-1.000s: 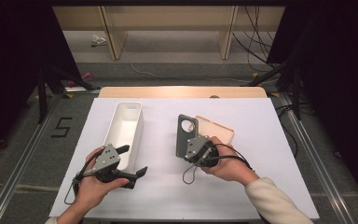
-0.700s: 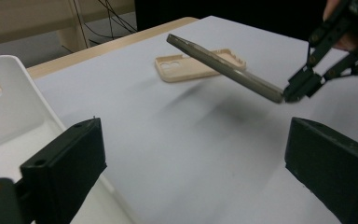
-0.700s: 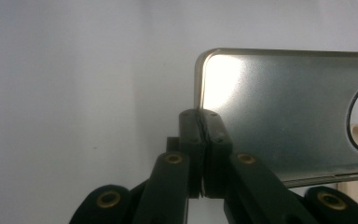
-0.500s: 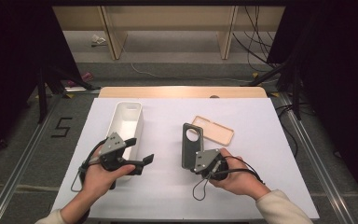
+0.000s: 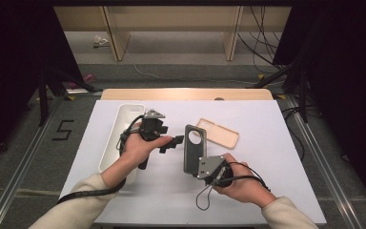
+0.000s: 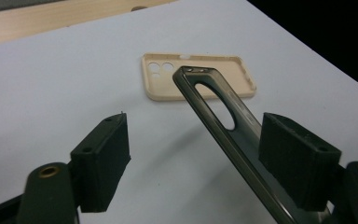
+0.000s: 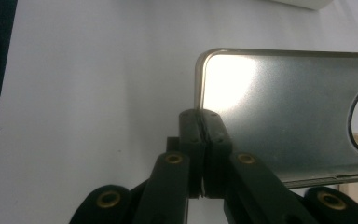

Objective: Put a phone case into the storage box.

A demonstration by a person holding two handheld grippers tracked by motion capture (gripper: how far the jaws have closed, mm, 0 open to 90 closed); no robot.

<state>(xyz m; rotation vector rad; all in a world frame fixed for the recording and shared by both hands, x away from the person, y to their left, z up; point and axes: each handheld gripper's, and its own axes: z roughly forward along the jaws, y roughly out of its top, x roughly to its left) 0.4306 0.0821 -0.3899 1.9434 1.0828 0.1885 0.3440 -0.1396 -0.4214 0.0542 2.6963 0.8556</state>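
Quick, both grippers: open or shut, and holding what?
Left gripper: open, jaws just been closing; the grey phone case sits between them, untouched.
Right gripper: shut on the grey phone case's edge.

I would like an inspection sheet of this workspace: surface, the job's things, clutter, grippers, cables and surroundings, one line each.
Surface: white table top with a wooden strip at the far edge.
Job's things: dark grey phone case held on edge; beige phone case lying open side up behind it.
Clutter: long white tray at the left.
Grippers: right gripper shut on the dark grey phone case's corner; left gripper jaws have just been closing, the case between them, one pad near it, the other apart.
Cables: black cable trails from the right gripper; more on the floor beyond.
Surroundings: wooden shelving, dark stands, a floor mark "5".
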